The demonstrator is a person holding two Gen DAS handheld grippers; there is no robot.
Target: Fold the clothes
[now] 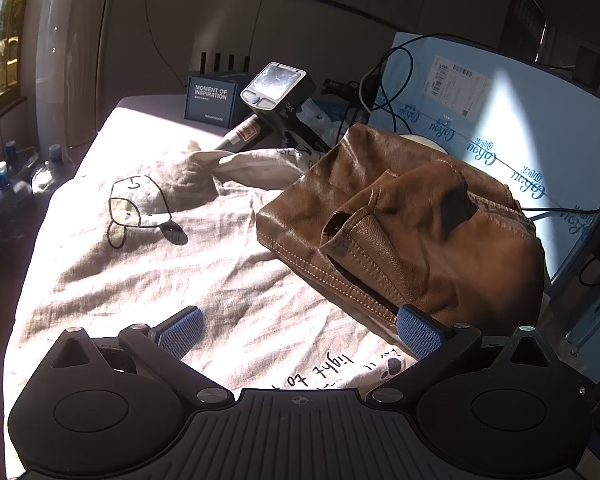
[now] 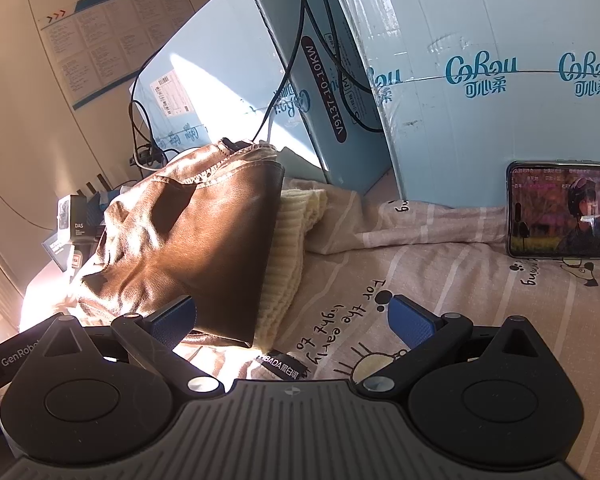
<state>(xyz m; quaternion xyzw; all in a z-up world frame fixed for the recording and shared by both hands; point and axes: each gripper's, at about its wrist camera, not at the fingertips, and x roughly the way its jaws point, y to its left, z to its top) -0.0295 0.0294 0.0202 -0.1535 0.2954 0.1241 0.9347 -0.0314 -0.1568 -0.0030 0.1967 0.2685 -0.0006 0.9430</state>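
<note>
Left gripper: fingers spread wide, holding nothing; they hover low over the sheet. Right-hand finger pad sits just beside the near edge of the jacket; whether it touches cannot be told.

Right gripper: fingers spread wide, holding nothing. The jacket's near corner and the knit lie between and just ahead of them, toward the left finger.

Jacket: brown leather, folded into a bundle, lying on the sheet, stacked over the cream ribbed knit, which shows along its right edge in the right wrist view.

Sheet: beige, printed with cartoon animals and lettering, creased, partly in sun.

Boxes: pale blue, standing behind the jacket; black cables hang over them.

Phone: propped on its side against a box, screen lit, well right of the jacket.

Handheld device and dark box: beyond the jacket, at the far end.

Water bottles: on the floor, left.
</note>
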